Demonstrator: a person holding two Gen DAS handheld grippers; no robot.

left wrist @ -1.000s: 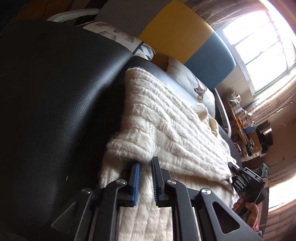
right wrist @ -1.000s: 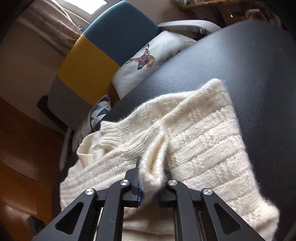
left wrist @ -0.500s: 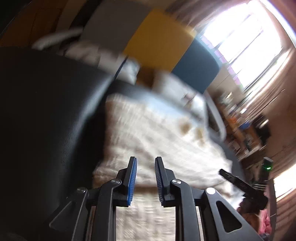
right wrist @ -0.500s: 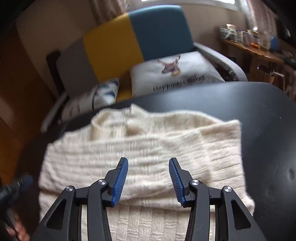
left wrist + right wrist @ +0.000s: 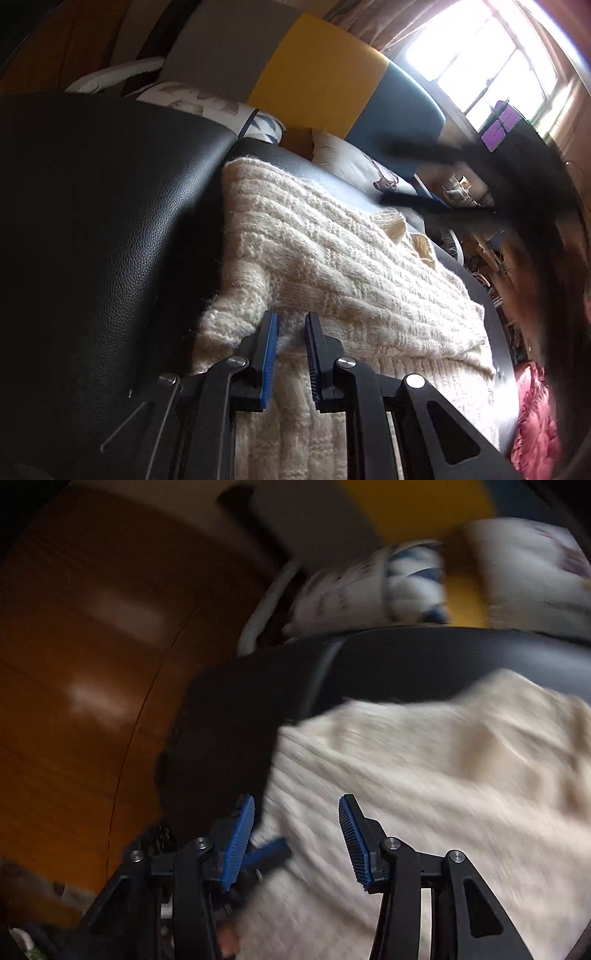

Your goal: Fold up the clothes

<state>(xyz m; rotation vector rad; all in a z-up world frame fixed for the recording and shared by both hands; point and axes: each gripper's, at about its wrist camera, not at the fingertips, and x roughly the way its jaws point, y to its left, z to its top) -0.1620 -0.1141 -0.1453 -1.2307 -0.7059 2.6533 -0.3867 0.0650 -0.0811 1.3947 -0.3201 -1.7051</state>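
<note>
Wool, cream and chunky-ribbed: the sweater (image 5: 332, 266) lies folded on the black, grained leatherette bench (image 5: 110, 221), its doubled edge just ahead of the left claw (image 5: 290, 325). That claw's jaws are narrowly apart and closing, nothing pinched between them. The right claw (image 5: 297, 812) is blurred above the sweater's left edge, jaws opening wide, empty.

No text, label, brand or number can be read in either view. The deer pillow (image 5: 373, 173) shows only part of its picture, and the right wrist view is blurred.
</note>
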